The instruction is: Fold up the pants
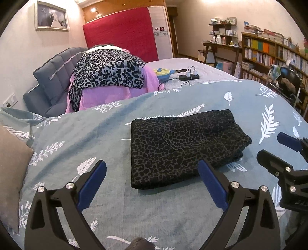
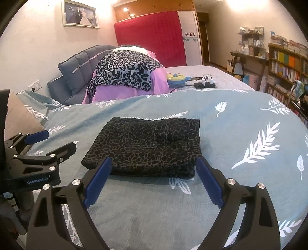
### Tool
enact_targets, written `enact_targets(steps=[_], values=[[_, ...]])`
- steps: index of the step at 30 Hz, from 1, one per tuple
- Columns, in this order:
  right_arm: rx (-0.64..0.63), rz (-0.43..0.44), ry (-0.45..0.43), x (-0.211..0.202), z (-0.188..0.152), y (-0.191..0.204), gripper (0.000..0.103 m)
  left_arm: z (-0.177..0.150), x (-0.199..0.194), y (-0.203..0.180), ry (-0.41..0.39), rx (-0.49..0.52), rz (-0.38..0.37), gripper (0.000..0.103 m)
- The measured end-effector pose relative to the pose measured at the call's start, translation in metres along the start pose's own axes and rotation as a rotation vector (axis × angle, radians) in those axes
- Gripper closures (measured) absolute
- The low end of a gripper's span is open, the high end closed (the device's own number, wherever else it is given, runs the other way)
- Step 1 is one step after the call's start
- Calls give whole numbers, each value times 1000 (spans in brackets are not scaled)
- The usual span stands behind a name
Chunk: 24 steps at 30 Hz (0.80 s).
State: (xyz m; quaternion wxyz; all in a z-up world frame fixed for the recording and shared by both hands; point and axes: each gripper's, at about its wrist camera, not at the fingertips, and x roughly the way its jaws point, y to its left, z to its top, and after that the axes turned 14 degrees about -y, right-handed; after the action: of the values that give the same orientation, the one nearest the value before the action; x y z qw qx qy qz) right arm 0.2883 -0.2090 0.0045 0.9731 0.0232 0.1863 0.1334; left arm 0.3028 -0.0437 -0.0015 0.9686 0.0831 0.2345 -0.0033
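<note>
Pants (image 1: 179,148), dark leopard-print, lie folded into a compact block on the blue leaf-patterned bedspread (image 1: 107,123); your left gripper (image 1: 152,184) hangs just before them, jaws apart and empty; your right gripper (image 2: 154,178) does likewise, jaws spread wide; only your left view shows the brown pillow (image 1: 11,165) well left of the pants.

You had warm indoor light in both views; ceiling lamps (image 2: 236,2) glared at the top edge and washed out the wall (image 2: 107,36) beneath them; the bed cover (image 2: 231,134) was evenly lit, with a soft shadow along the near edge of the folded pants (image 2: 146,146); your fisheye lenses bent the room and left black corners; focus was fairly sharp.
</note>
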Motion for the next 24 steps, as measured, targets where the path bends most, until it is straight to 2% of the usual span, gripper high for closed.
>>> enact_targets(steps=[13,24], values=[[-55,11,-28,-12,5,18,12,3,-13,-4,-12,6,1,8],[-67,-16,-50,-24,7,20,12,6,-25,-2,-19,-10,20,8]])
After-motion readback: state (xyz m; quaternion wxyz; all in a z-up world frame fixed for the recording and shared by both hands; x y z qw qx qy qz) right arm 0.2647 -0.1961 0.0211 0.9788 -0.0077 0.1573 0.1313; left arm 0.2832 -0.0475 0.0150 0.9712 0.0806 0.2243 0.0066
